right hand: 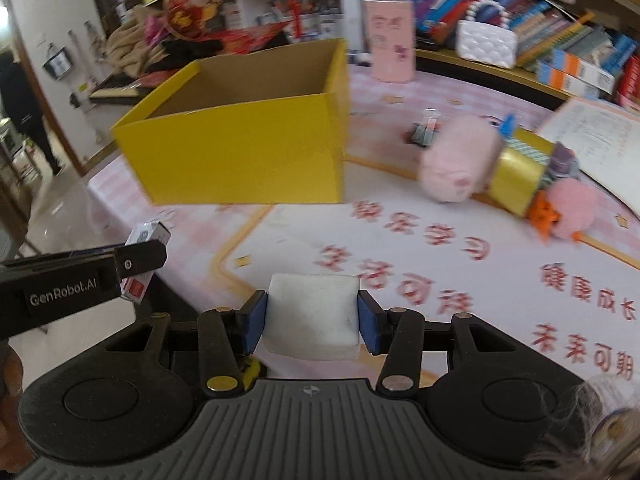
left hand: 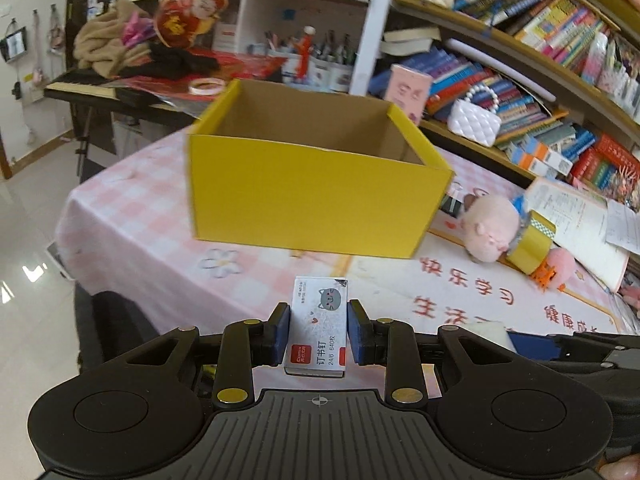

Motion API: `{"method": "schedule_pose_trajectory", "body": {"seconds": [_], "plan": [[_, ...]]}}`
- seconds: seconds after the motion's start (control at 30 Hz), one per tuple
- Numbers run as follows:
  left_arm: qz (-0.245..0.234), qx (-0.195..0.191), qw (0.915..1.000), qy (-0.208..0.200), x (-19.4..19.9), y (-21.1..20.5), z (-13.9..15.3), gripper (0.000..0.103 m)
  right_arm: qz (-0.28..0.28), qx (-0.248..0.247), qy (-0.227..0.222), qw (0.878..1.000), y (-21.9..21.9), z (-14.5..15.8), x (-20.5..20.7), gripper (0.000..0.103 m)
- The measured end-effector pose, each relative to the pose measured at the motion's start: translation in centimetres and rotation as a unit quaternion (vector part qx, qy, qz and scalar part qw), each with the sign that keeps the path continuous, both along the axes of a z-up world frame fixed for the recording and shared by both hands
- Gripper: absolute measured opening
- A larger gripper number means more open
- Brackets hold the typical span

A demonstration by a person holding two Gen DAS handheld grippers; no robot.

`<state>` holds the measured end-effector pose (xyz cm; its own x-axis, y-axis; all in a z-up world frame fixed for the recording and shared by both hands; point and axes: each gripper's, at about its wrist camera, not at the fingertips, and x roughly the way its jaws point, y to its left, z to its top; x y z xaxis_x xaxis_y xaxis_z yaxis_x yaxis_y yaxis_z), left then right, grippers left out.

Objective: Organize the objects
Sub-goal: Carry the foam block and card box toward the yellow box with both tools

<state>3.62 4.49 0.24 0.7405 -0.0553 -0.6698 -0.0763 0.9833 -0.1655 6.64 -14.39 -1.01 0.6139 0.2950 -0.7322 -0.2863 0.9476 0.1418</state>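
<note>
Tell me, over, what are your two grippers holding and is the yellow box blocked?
Left gripper shut on staple box. Right gripper shut on white eraser. Yellow box open, ahead on the table. Nothing in the way, over.

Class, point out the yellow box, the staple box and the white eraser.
Yellow box [left hand: 312, 196]: left wrist view, front wall.
Staple box [left hand: 320, 320]: left wrist view, printed top face.
White eraser [right hand: 313, 312]: right wrist view, top face.

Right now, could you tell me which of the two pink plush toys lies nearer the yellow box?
The larger pale pink plush, lying just right of the yellow box; the smaller round pink one sits farther off, beyond the tape roll.
</note>
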Motion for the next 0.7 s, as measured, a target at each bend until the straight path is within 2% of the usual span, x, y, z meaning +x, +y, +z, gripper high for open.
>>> {"method": "schedule_pose_trajectory", "body": {"seconds": [0.33, 0.7], "plan": [[-0.005, 0.003, 0.9998, -0.02, -3.2, 4.1, 0.8, 0.028, 0.018, 0.001, -0.011, 1.0, 5.4, 0.2, -3.0, 0.045], [-0.025, -0.001, 0.9988, -0.041, -4.9, 6.0, 1.5, 0.028, -0.002, 0.0, -0.021, 1.0, 7.5, 0.4, -5.1, 0.045]]}}
